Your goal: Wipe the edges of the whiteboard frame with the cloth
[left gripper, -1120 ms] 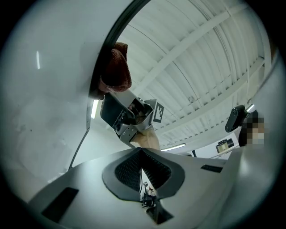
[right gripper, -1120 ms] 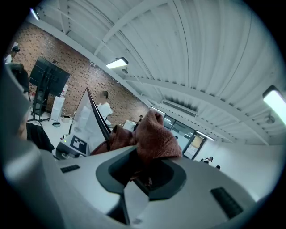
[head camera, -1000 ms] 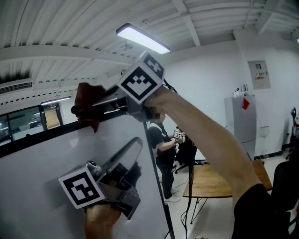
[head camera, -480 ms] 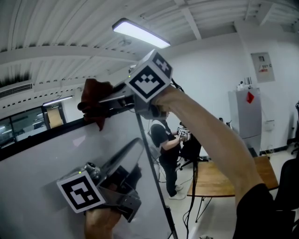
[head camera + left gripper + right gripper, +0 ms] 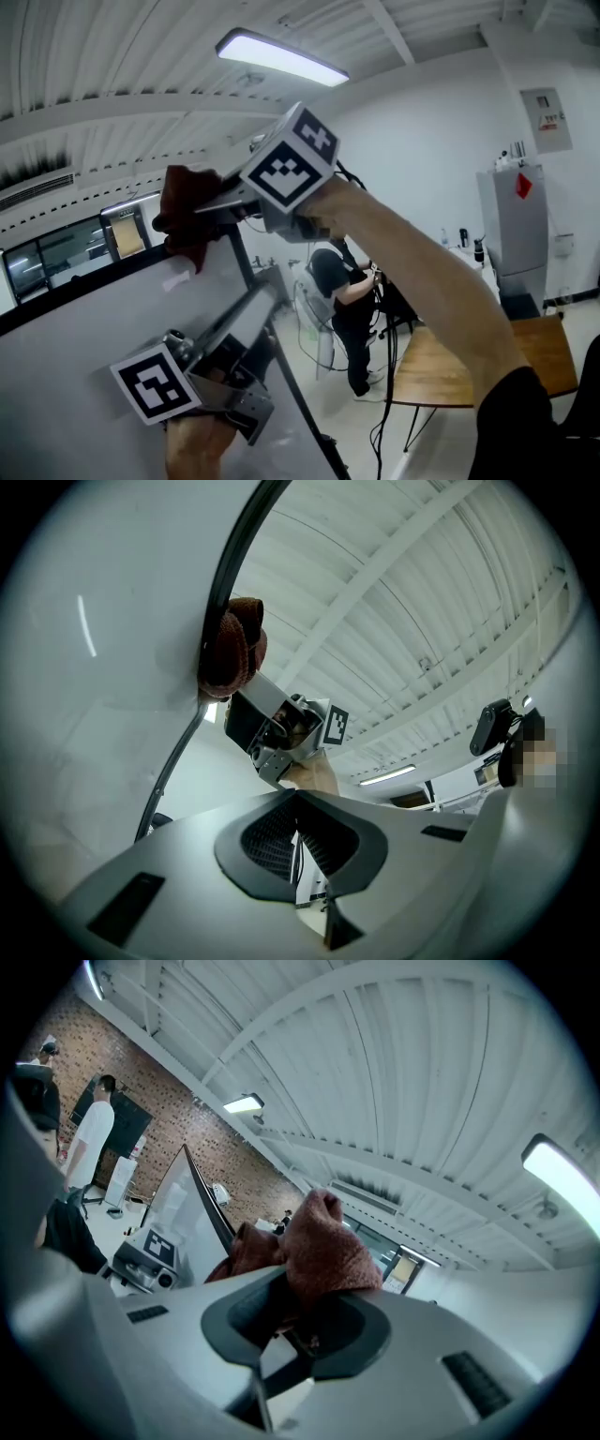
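Clamping the right claw (image 5: 300, 1314) shut on a reddish-brown terry cloth (image 5: 323, 1241), pinching a bunched fold between the jaws and leaving the loose rest bulging past the tips. Pressing that wad onto the upper corner of the whiteboard frame (image 5: 230, 564), right at the meeting of the dark top rail (image 5: 84, 287) and the side rail (image 5: 302, 412). Holding the left claw (image 5: 298, 829) lower down beside the side rail, jaws together on nothing, lying close to the white board surface (image 5: 66, 394); not managing to tell contact there.

Judging the cloth as light, soft and floppy: crushing easily, draping over a rail, dragging rather than slipping on it, and not breakable. Judging the best hold as deep in the bunched middle, as here, leaving enough fabric free for wrapping the rail.

Reading the wad as having no real long axis, simply sticking out along the jaws toward the corner. Reading the rails as the long lines here: top rail running off left and slightly downward in the head view, side rail dropping down and rightward from the corner, so probably wiping along one of those two directions.
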